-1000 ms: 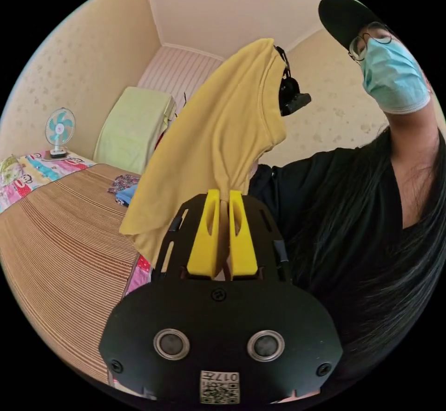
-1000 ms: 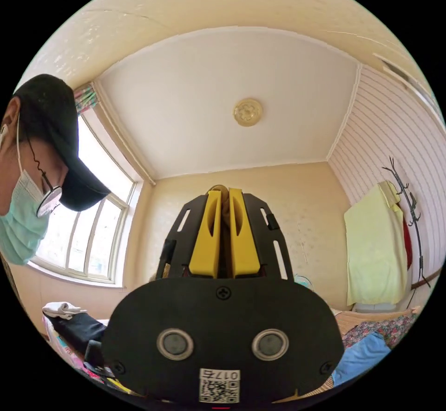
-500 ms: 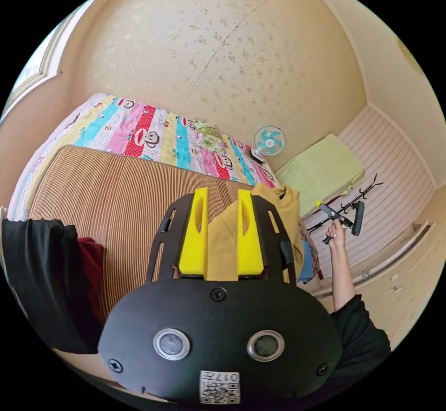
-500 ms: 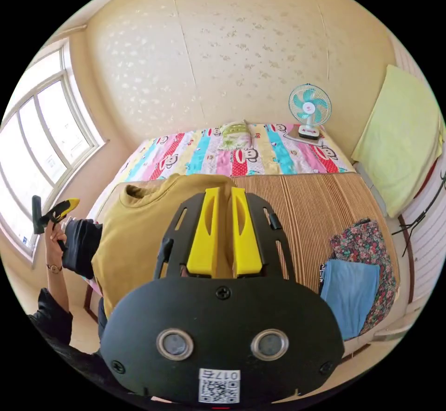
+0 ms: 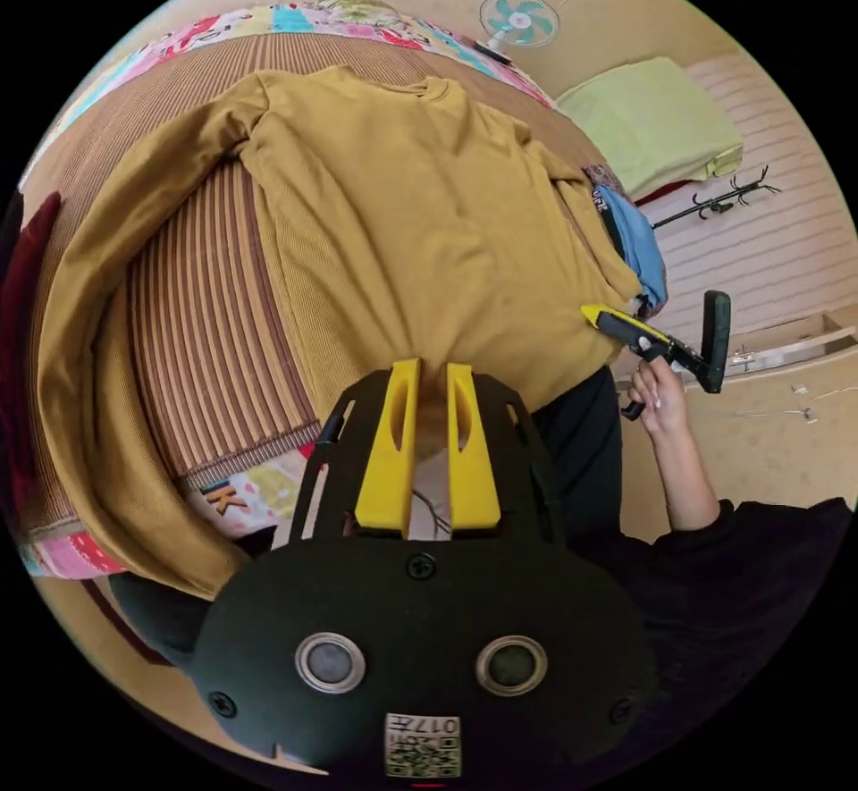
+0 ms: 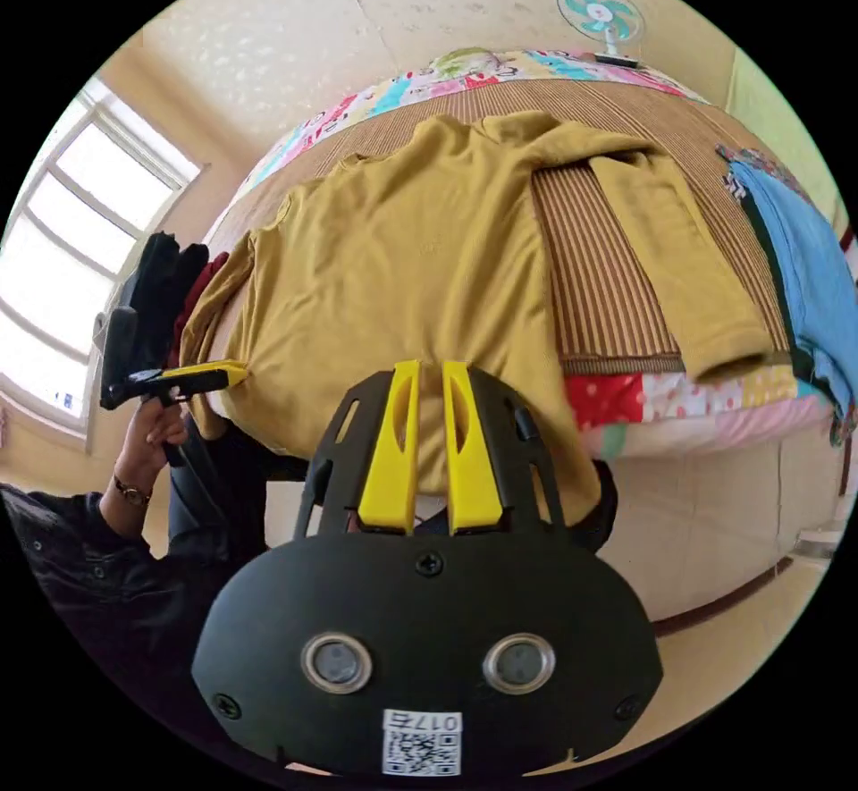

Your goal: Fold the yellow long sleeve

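The yellow long sleeve point(image 5: 429, 201) lies spread front up on the striped bed mat point(image 5: 206, 326), collar far, hem at the near bed edge. My left gripper point(image 5: 427, 375) is shut on the hem near one corner. My right gripper point(image 6: 429, 373) is shut on the hem of the same shirt point(image 6: 411, 264). In the left gripper view a hand holds the right gripper point(image 5: 590, 313) at the other hem corner. The left gripper point(image 6: 234, 371) in the right gripper view pinches its corner. One sleeve point(image 5: 80, 308) curves off the bed edge; the other sleeve point(image 6: 688, 264) lies on the mat point(image 6: 590, 264).
A folded blue garment point(image 6: 795, 246) on floral cloth lies at the mat's side, close to one sleeve. Dark clothes point(image 6: 161, 281) are piled at the opposite side. A small fan point(image 5: 518, 18) stands at the far end of the bed. The person's arm point(image 5: 688, 478) reaches in.
A second ago both grippers held the shirt up in the air. It has since swung down and now lies flat on the mat, with both grippers low at the hem.
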